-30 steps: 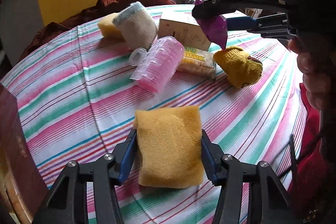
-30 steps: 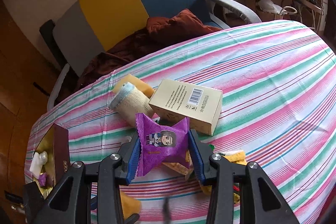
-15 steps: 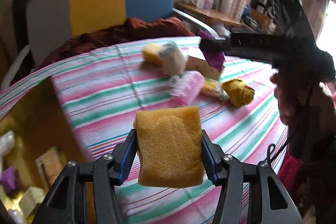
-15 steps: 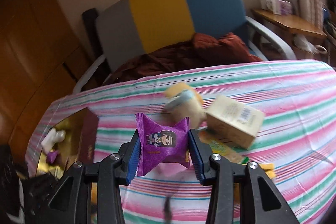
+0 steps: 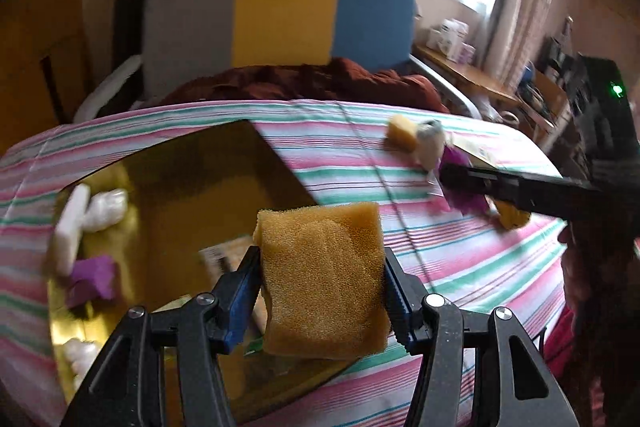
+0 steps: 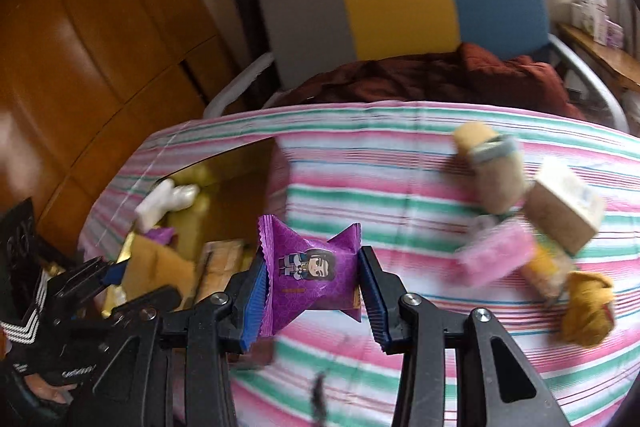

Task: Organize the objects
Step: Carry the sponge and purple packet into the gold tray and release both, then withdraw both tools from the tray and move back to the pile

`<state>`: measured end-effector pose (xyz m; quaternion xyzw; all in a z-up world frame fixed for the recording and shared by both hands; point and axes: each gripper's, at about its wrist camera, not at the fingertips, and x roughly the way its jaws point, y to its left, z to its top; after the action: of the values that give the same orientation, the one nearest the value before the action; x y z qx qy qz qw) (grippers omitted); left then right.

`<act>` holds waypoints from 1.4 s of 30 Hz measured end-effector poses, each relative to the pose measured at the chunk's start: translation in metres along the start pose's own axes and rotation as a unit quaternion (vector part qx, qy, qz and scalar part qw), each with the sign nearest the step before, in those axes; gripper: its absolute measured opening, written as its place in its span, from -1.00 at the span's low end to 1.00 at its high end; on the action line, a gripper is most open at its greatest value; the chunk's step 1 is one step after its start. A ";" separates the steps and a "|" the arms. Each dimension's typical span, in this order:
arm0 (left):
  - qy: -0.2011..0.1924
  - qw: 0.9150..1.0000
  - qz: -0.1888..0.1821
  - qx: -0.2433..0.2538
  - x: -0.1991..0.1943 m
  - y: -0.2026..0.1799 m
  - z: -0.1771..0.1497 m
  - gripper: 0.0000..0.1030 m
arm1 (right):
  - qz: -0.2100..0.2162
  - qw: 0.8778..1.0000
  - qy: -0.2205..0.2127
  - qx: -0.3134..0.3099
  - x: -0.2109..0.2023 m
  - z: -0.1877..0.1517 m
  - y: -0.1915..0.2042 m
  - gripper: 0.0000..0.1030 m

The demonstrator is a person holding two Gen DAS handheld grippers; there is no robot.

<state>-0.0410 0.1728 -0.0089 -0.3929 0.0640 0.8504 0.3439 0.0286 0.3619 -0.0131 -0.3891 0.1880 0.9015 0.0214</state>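
Striped tablecloth [image 5: 360,147] before a tricolour chair [image 5: 280,15]; gold box [image 5: 180,187] near the left edge. Left gripper [image 5: 320,287] clamped on yellow sponge [image 5: 320,279]; right gripper [image 6: 312,279] clamped on purple candy packet [image 6: 312,267].

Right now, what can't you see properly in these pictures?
- Left view: the sponge in the left gripper covers part of the gold box.
- Right view: the cardboard box and pink roll are blurred; printing unreadable.
- Right view: the candy wrapper hides the tablecloth behind.
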 end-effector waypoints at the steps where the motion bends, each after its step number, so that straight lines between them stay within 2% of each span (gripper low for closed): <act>1: -0.003 1.000 0.005 -0.007 -0.004 0.008 -0.002 0.12 | 0.007 1.000 0.003 -0.005 0.004 0.001 0.009 -0.17; 6: -0.015 0.998 0.037 -0.042 -0.015 0.047 -0.005 0.12 | 0.035 0.999 0.019 -0.025 0.027 0.011 0.055 -0.17; 10: -0.020 0.994 0.083 -0.068 -0.016 0.081 -0.001 0.13 | 0.042 0.999 0.021 -0.022 0.047 0.028 0.085 -0.14; 14: -0.030 0.990 0.117 -0.076 -0.015 0.102 0.005 0.22 | 0.037 0.999 0.014 -0.015 0.059 0.043 0.104 0.03; 16: -0.035 0.987 0.136 -0.080 -0.017 0.107 0.005 0.63 | 0.037 0.999 0.019 -0.022 0.061 0.042 0.113 0.03; 18: -0.053 0.984 0.146 -0.090 -0.025 0.112 0.002 0.75 | 0.033 0.999 0.024 -0.033 0.062 0.036 0.119 0.03; 21: -0.062 0.981 0.158 -0.094 -0.034 0.113 -0.002 0.79 | 0.023 0.998 0.035 -0.041 0.063 0.024 0.122 0.03; 29: -0.085 0.979 0.161 -0.094 -0.055 0.102 -0.013 0.82 | -0.018 0.997 0.030 -0.065 0.052 -0.004 0.130 0.04; 42: -0.094 0.981 0.153 -0.075 -0.069 0.082 -0.023 0.82 | -0.070 0.995 -0.004 -0.077 0.027 -0.020 0.130 0.04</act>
<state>-0.0477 0.0650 0.0110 -0.3213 0.0268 0.9286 0.1838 -0.0008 0.2310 -0.0027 -0.3979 0.0901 0.9113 0.0554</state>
